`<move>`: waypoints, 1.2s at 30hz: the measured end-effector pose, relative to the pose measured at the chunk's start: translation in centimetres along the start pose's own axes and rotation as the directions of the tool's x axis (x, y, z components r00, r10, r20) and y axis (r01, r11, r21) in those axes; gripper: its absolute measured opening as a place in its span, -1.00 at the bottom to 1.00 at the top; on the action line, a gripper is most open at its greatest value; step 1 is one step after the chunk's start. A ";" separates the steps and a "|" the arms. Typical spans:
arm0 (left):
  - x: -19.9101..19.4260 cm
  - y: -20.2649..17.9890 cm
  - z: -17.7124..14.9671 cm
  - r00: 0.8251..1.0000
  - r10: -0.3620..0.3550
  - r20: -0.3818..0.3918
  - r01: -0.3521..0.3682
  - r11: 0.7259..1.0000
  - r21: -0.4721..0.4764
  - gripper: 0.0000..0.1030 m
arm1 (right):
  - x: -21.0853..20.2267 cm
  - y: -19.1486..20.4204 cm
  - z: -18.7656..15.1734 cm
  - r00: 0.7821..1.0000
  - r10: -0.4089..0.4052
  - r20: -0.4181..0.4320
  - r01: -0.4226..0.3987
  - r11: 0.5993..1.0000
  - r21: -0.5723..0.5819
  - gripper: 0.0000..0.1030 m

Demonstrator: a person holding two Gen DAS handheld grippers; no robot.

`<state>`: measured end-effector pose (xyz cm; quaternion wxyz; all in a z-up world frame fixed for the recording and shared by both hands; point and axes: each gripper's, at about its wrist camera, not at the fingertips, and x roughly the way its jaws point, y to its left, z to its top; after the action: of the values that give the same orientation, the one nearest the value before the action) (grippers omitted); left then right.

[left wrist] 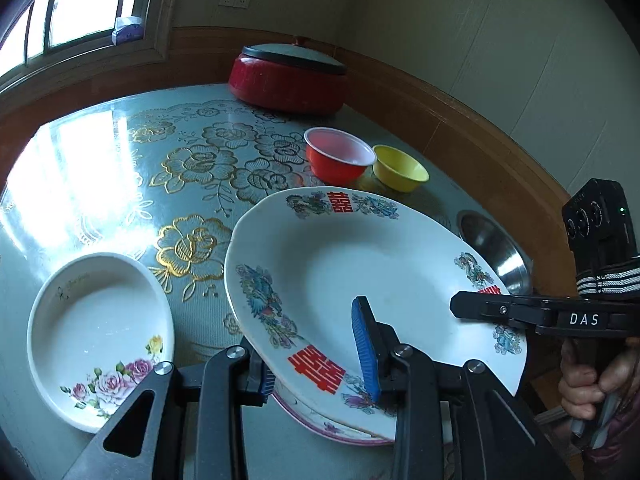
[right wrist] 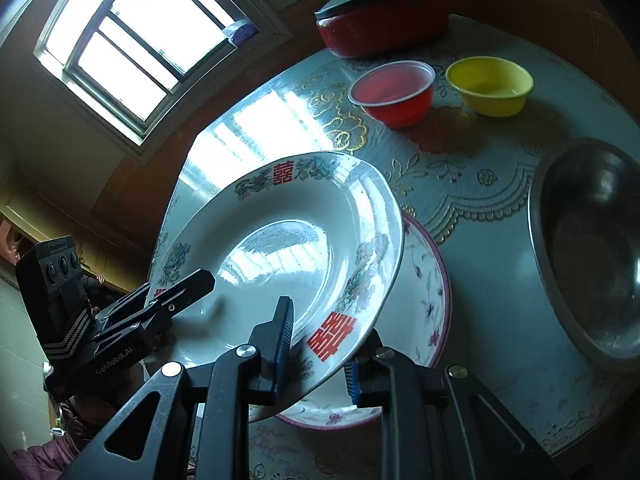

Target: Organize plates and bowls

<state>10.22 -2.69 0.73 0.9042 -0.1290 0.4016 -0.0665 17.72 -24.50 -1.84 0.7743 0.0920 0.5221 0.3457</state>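
Rose dish: a white oval dish [left wrist: 94, 336] painted with pink roses sits at the left of the bench [left wrist: 120, 168], apart from the other crockery.
Left hand-held gripper: the left hand-held gripper [left wrist: 320, 356] is clamped on the near rim of the dragon plate, one blue pad [left wrist: 365, 350] on the plate's upper face, the other under the rim.
Dragon plate: a large white plate [left wrist: 360, 264] with red double-happiness characters and dragon-and-phoenix motifs is held tilted above the bench, gripped on two sides.
Plate beneath: a pink-rimmed floral plate [right wrist: 424, 292] lies flat on the bench directly under the raised one, partly hidden by it.
Right hand-held gripper: the right hand-held gripper [right wrist: 320, 356] pinches the opposite rim of the dragon plate, jaws narrow, one finger over the face and one below; in the left wrist view a hand [left wrist: 588, 384] grips its handle.
Bowls: a red plastic bowl [left wrist: 340, 156] and a yellow bowl [left wrist: 400, 168] stand side by side beyond the plate, almost touching.
Steel bowl: a metal bowl [right wrist: 592, 248] rests at the right edge of the bench.
Background: a lidded red pot [left wrist: 288, 80] stands at the far end, below a bright window [right wrist: 136, 40].
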 end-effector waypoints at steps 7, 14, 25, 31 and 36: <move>1.6 -0.1 -2.3 0.996 -0.023 -0.082 0.024 1.000 0.015 -0.31 | 1.3 -1.4 -2.2 0.997 -0.073 -0.007 0.073 0.995 0.068 -0.56; 3.0 -0.5 -3.0 0.992 -0.027 -0.124 0.034 0.998 0.057 -0.28 | 1.7 -1.7 -3.0 0.982 -0.190 0.016 0.188 0.978 0.088 -0.53; 1.9 0.7 -3.5 0.990 -0.036 -0.135 0.046 0.997 0.069 -0.28 | 0.4 -0.3 -3.5 0.959 -0.282 0.040 0.279 0.959 0.053 -0.48; 1.9 0.7 -3.6 0.990 -0.037 -0.138 0.046 0.997 0.065 -0.29 | 0.3 0.5 -4.7 0.930 -0.365 0.035 0.366 0.931 -0.001 -0.39; 2.0 0.7 -3.6 0.990 -0.031 -0.136 0.040 0.997 0.060 -0.29 | 1.4 -0.1 -4.0 0.912 -0.409 0.026 0.409 0.912 0.011 -0.34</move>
<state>8.92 -3.13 -3.18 0.8772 -0.1027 0.4574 -0.1037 14.62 -24.56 -4.72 0.8365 -0.0124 0.5197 0.1734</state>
